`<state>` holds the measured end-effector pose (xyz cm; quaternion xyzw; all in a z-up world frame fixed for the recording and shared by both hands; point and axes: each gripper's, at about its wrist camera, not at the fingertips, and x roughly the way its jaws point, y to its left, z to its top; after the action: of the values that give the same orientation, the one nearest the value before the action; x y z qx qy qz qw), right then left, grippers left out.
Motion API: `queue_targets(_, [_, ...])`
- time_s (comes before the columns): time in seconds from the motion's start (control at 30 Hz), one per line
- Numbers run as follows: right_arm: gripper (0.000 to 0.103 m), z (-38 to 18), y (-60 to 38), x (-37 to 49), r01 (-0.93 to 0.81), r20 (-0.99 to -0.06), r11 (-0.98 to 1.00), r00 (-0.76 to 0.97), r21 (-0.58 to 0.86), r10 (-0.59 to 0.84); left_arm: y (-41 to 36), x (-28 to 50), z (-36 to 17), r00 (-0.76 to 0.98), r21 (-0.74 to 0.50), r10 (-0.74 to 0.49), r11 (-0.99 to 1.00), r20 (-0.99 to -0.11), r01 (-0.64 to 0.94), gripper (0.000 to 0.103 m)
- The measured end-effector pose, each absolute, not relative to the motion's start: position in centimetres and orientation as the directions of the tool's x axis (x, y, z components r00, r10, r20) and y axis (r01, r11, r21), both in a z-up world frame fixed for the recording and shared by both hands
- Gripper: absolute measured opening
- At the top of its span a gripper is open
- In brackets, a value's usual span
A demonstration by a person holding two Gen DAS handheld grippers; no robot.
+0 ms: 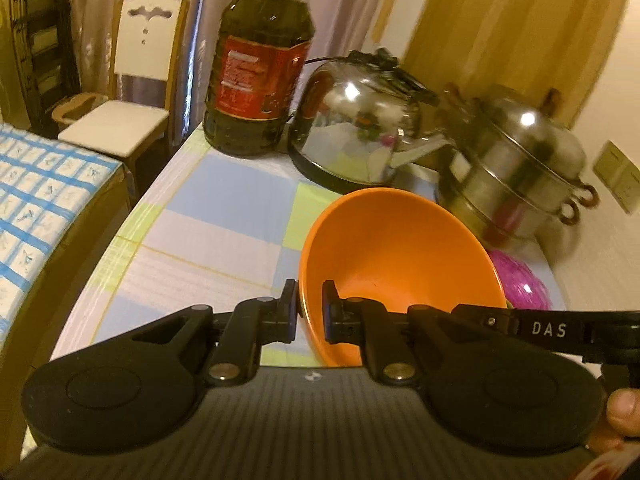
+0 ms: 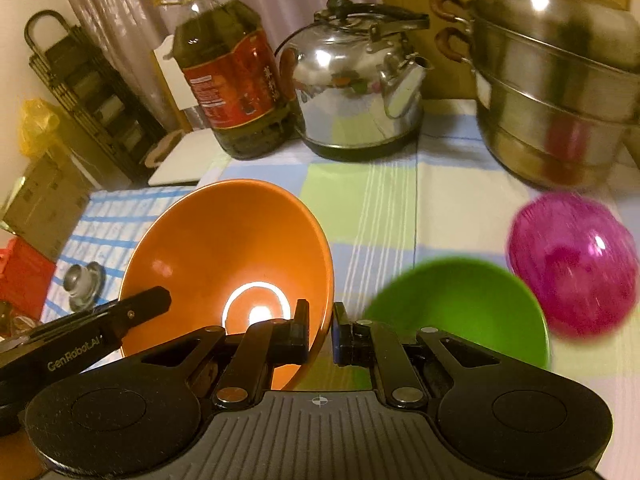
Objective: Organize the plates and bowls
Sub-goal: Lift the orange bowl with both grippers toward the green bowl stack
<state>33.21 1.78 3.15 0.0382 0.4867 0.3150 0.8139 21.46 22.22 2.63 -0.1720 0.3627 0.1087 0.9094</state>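
Orange bowl (image 1: 400,256) is pinched at opposite rims by both grippers' jaws, left gripper (image 1: 310,306) and right gripper (image 2: 320,330), tilted above the checked surface (image 1: 208,240).

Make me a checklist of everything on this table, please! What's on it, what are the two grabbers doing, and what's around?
Surface: table with a checked cloth.
Job's things: orange bowl tilted and lifted; green bowl upright on the cloth; pink bowl beside it, blurred.
Clutter: oil bottle, steel kettle and stacked steamer pot along the far edge.
Grippers: left gripper shut on the orange bowl's rim, one finger inside and one outside; right gripper pinches the opposite rim.
Cables: thin dark cord behind the kettle, end hidden.
Surroundings: white chair, curtain, blue checked cloth to the left.
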Motion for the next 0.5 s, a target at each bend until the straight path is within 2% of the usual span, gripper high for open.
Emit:
queue_targets(0.27, [0.011, 5.5, -3.8, 25.6, -0.442, -0.75, 0.825, 0.394, 0.351, 0.53, 16.9, 15.5, 4.3, 0.716, -0.204, 0.038, 0.947, -0.697, -0.249, 0.01])
queue_targets(0.5, [0.012, 4.7, -9.1, 21.5, -0.365, -0.767, 0.849, 0.386, 0.383, 0.512, 12.5, 12.2, 3.7, 0.7, -0.204, -0.024, 0.963, -0.714, -0.175, 0.01])
